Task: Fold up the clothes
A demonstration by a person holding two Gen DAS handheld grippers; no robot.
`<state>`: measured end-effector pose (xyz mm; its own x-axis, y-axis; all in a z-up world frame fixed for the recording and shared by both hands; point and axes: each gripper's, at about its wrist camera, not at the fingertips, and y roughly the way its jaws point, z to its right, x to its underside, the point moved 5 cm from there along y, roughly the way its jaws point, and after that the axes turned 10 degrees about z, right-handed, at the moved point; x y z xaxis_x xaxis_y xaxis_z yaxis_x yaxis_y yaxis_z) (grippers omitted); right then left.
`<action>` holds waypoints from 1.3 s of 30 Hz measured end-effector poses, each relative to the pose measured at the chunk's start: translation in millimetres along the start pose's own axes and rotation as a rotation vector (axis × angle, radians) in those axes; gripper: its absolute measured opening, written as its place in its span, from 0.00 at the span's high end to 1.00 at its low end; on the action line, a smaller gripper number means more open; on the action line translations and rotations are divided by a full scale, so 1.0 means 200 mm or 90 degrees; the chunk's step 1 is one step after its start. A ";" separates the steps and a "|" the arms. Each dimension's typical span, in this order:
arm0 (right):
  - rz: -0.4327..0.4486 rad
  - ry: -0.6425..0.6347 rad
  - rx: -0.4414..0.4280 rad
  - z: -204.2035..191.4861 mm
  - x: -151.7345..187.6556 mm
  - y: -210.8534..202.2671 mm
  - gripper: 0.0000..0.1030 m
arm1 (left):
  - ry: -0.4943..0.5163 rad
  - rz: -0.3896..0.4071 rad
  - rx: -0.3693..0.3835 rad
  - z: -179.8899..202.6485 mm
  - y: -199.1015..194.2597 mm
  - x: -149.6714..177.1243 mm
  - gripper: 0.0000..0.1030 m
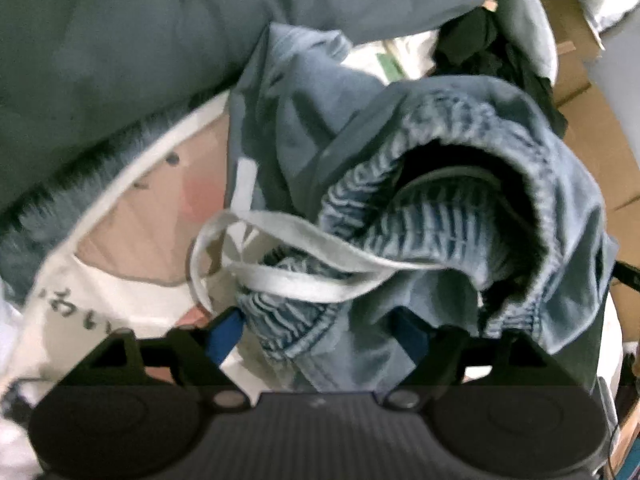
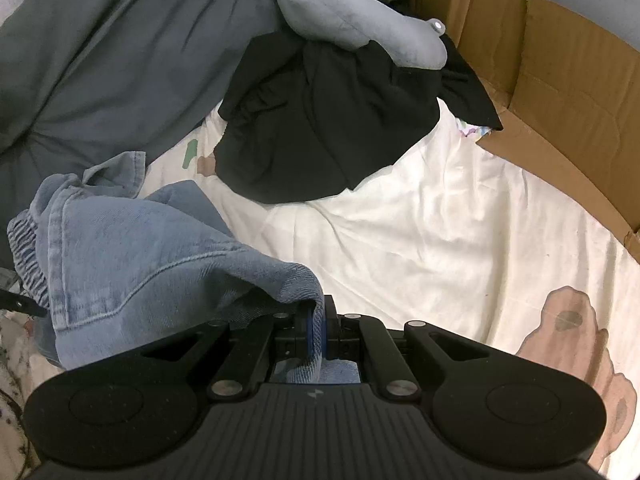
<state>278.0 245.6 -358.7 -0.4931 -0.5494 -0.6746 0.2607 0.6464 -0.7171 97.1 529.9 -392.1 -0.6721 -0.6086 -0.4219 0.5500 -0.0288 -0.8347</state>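
Observation:
A pair of light blue denim bottoms (image 1: pixel 440 208) with an elastic waistband lies bunched on the bed, and a white drawstring (image 1: pixel 304 236) loops across it. My left gripper (image 1: pixel 318 336) points down at the waistband with its jaws wide. Denim lies between the blue pads (image 1: pixel 226 336), which do not press on it. My right gripper (image 2: pixel 318 332) is shut on an edge of the same denim garment (image 2: pixel 140 256), which drapes away to the left.
A black garment (image 2: pixel 320 120) lies further back on the white printed sheet (image 2: pixel 440 240), with a grey-blue soft item (image 2: pixel 352 12) on top of it. A grey-green duvet (image 2: pixel 100 60) fills the left. Cardboard box walls (image 2: pixel 560 80) line the right side.

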 end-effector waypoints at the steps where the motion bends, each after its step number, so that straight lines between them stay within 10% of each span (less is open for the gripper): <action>1: 0.001 0.002 -0.001 0.00 -0.01 0.00 0.98 | -0.007 0.010 0.001 0.00 0.00 0.00 0.30; 5: 0.016 0.002 0.006 0.02 -0.05 -0.03 0.98 | 0.011 0.044 -0.002 0.02 -0.05 -0.04 0.63; 17: 0.063 -0.012 0.040 0.13 -0.30 -0.07 0.98 | 0.103 0.195 0.034 0.28 -0.41 -0.38 0.85; 25: 0.040 -0.039 0.069 0.20 -0.45 0.14 0.98 | 0.123 0.220 0.035 0.35 -0.23 -0.69 0.85; 32: -0.017 -0.008 0.127 0.31 -0.45 0.31 0.91 | 0.157 0.172 -0.012 0.36 0.00 -0.77 0.67; 35: -0.009 -0.021 0.141 0.33 -0.45 0.26 0.64 | 0.142 0.174 0.026 0.36 -0.06 -0.75 0.31; 39: 0.003 -0.015 0.140 0.35 -0.44 0.13 0.59 | 0.130 0.170 0.037 0.33 -0.18 -0.69 0.26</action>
<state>385.8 273.3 -330.5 -0.4730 -0.5598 -0.6804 0.4394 0.5195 -0.7328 202.4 562.8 -280.1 -0.5830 -0.4292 -0.6899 0.7432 0.0614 -0.6662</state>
